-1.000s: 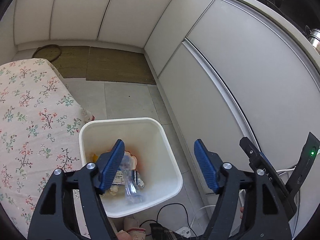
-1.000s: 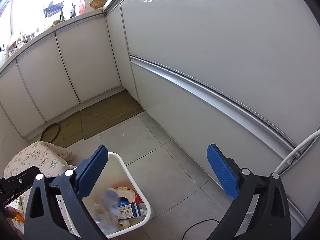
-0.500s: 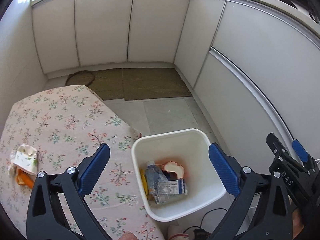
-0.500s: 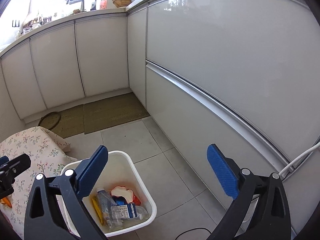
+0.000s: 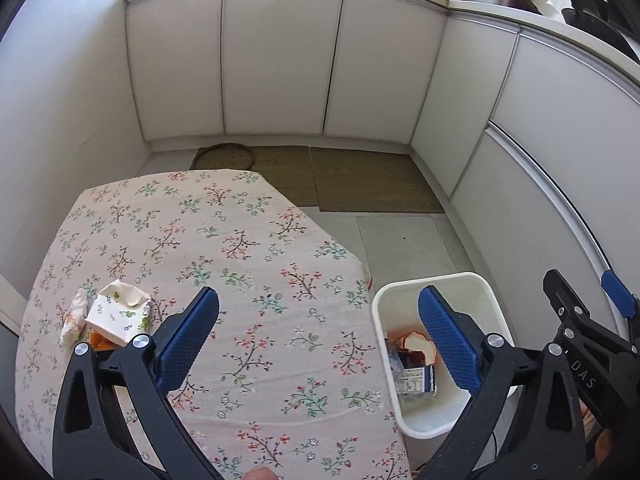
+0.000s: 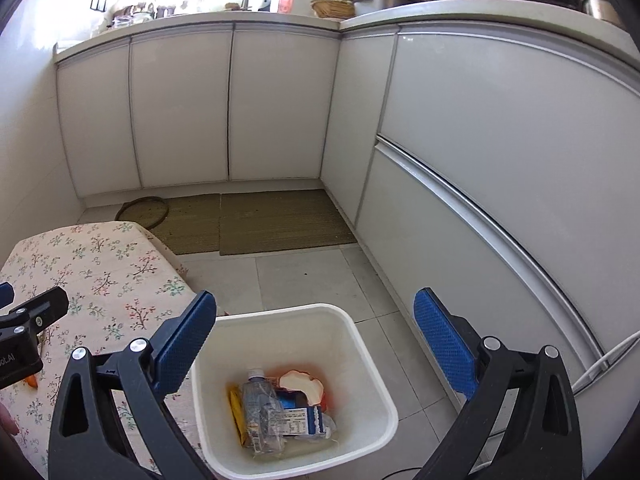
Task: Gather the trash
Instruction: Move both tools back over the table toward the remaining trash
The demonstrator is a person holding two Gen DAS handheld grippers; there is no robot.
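A white bin (image 6: pixel 372 384) stands on the floor beside the floral-cloth table (image 5: pixel 224 264); it also shows in the left wrist view (image 5: pixel 440 280). It holds a clear plastic bottle (image 6: pixel 260 408), a blue carton (image 6: pixel 300 416) and other wrappers. On the table's left lie a white floral carton (image 5: pixel 118 312), a crumpled tissue (image 5: pixel 74 320) and an orange scrap (image 5: pixel 100 340). My left gripper (image 5: pixel 318 336) is open and empty above the table's right edge. My right gripper (image 6: pixel 314 344) is open and empty above the bin.
White cabinets (image 6: pixel 280 100) line the back and right walls. Woven mats (image 6: pixel 256 222) lie on the tiled floor behind the bin. A white cable (image 6: pixel 608 356) runs along the right cabinet base. The countertop carries kitchen items (image 6: pixel 332 6).
The left gripper has swung left from over the bin to over the table, bringing the carton and tissue into view. The right gripper has tilted up slightly, staying over the bin.
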